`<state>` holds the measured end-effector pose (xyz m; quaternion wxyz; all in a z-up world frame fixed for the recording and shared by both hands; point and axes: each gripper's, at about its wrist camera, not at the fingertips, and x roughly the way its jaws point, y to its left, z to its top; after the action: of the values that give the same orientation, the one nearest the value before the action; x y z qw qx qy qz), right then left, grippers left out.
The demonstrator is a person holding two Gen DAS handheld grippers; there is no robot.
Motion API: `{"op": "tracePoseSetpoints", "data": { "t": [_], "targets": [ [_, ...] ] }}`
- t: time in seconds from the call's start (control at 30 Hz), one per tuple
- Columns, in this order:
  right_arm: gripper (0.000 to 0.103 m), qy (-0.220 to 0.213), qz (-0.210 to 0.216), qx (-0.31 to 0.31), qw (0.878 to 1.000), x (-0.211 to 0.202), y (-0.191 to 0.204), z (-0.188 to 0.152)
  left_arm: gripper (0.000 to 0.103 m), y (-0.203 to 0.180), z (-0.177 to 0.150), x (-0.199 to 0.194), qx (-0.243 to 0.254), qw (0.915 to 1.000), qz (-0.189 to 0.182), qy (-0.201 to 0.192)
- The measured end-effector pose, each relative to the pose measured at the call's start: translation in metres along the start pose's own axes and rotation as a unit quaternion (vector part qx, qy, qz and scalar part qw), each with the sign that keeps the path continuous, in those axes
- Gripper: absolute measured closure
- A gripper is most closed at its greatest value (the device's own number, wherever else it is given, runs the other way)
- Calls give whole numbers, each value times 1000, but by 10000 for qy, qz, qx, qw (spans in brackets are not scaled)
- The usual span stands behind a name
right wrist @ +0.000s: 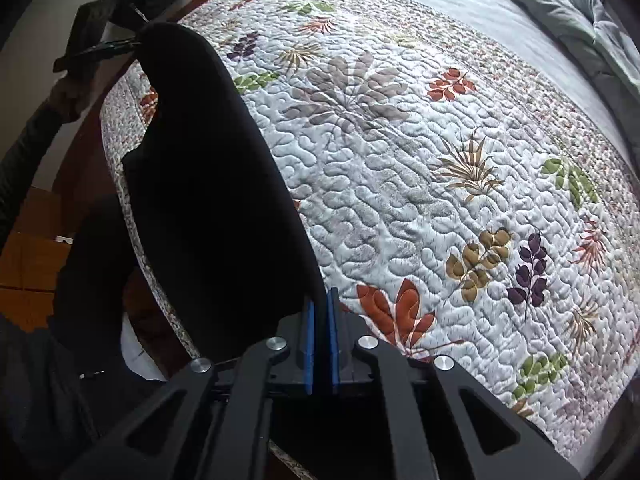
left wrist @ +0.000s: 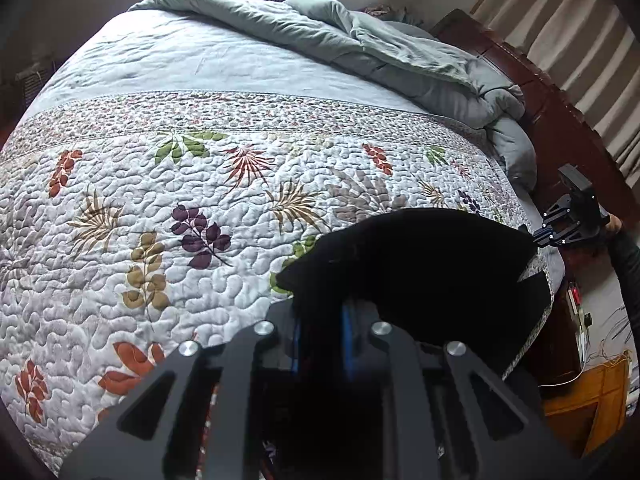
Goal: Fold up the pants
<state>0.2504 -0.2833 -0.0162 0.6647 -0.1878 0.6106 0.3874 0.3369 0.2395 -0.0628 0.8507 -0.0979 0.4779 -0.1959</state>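
Now black pants stretched between left hand-held gripper and right hand-held gripper, both clamped on fabric

Matt black cloth pants — bumpy stitched quilt, glossy wooden bedframe.

My right gripper has its blue fingers closed on one end of the black pants, with dark cloth pinched in the narrow slot between them. From there the pants stretch away as one taut band above the near edge of the quilt, which covers the bed with white stitching and printed leaves. At the far end of the pants my left gripper meets the cloth; its grip is too dark to judge. Beyond the quilt, at its far corner, lies a rumpled grey-green duvet.
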Motion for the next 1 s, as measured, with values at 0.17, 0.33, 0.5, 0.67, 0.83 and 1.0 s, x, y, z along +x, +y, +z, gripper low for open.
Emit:
{"op": "tracePoseSetpoints", "data": {
  "t": [0.17,0.33,0.5,0.67,0.83,1.0],
  "targets": [
    [97,-293,-602,-50,9977,-7,55,-43,88,-20,-46,-31,299,9995,67,-110],
    [97,-582,-1147,34,9917,14,101,-83,87,-19,-93,-41,265,9995,12,-158],
    [95,-860,-1614,158,9830,41,132,-112,85,-16,-133,-37,219,9996,48,-188],
    [93,-827,-2765,-436,9564,82,181,-132,84,-12,-171,-31,266,9995,140,-117],
    [92,-610,-3352,-776,9369,127,206,-145,83,-2,-210,-9,242,9991,272,208],
    [91,-325,-3479,-902,9326,167,214,-156,81,11,-238,2,26,9984,377,415]
  ]
}}
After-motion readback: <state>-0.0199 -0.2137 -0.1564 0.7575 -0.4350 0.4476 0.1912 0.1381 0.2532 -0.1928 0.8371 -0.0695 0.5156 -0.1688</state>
